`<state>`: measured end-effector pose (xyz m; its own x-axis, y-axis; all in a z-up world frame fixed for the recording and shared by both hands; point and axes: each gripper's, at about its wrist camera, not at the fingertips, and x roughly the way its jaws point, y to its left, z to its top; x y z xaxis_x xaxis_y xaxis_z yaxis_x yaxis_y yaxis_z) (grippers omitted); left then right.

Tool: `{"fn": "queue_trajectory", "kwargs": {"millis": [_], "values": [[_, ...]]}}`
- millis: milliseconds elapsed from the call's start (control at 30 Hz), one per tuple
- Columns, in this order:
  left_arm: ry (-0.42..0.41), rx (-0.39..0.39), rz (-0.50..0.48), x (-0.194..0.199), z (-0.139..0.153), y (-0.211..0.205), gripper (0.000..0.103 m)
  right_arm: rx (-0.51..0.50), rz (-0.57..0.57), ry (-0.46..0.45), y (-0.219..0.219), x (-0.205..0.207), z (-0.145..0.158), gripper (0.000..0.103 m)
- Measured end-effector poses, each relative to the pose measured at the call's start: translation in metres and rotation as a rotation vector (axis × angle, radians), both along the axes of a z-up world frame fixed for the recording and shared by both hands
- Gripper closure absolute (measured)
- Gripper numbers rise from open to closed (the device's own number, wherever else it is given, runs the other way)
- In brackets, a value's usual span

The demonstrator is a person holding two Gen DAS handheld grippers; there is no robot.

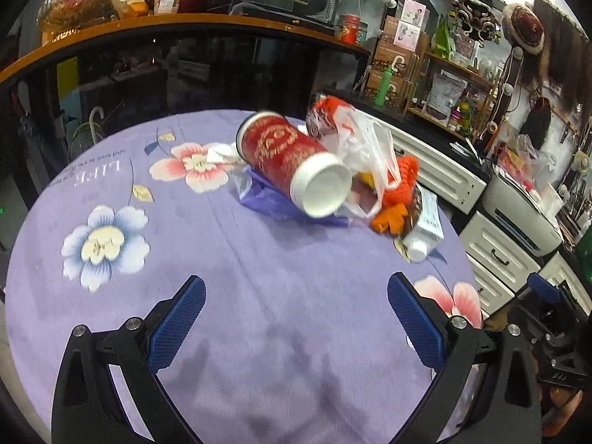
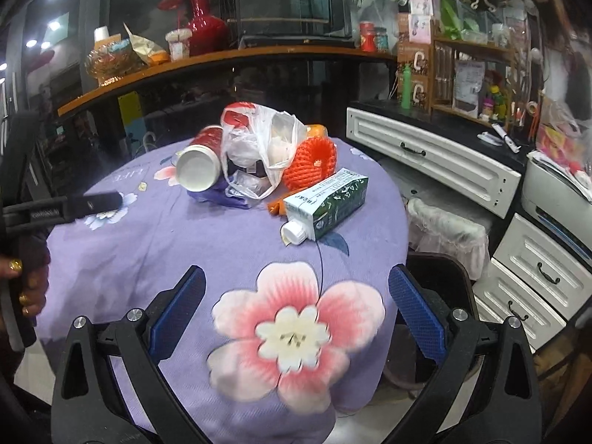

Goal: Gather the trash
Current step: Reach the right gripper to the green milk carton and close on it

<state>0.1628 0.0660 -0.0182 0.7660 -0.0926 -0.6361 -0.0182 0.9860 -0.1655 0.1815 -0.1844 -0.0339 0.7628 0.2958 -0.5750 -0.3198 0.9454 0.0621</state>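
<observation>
A trash pile lies on the round table with the purple flowered cloth [image 1: 229,281] [image 2: 140,244]. It holds a red can on its side [image 1: 292,159] [image 2: 201,155], a clear plastic bag [image 1: 364,148] [image 2: 264,140], orange foam net [image 1: 401,185] [image 2: 312,162], a purple wrapper [image 1: 272,198] [image 2: 218,194] and a green-white milk carton [image 1: 425,222] [image 2: 327,203]. My left gripper [image 1: 296,310] is open and empty, short of the pile. My right gripper [image 2: 296,307] is open and empty above the near table edge. The left gripper's body [image 2: 74,205] shows at the left of the right wrist view.
A dark counter with an orange top [image 1: 185,24] [image 2: 229,55] stands behind the table, carrying a red vase [image 2: 203,18] and jars. White drawers [image 2: 436,162] [image 1: 495,255] and cluttered shelves stand to the right. A bin lined with a plastic bag [image 2: 444,229] sits beside the table.
</observation>
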Motion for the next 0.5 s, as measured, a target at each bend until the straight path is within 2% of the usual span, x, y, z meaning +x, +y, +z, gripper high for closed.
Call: {"fn": "queue_trajectory", "kwargs": {"millis": [200, 367, 500], "values": [[-0.004, 0.011, 0.027, 0.034, 0.011, -0.001, 0.006, 0.05, -0.071, 0.113, 0.009, 0.069, -0.004, 0.005], [0.029, 0.002, 0.068, 0.055, 0.009, 0.007, 0.006, 0.044, -0.156, 0.191, 0.028, 0.119, -0.017, 0.005], [0.041, 0.015, 0.092, 0.063, 0.003, 0.011, 0.006, -0.003, -0.195, 0.215, 0.047, 0.141, -0.028, 0.005]]}}
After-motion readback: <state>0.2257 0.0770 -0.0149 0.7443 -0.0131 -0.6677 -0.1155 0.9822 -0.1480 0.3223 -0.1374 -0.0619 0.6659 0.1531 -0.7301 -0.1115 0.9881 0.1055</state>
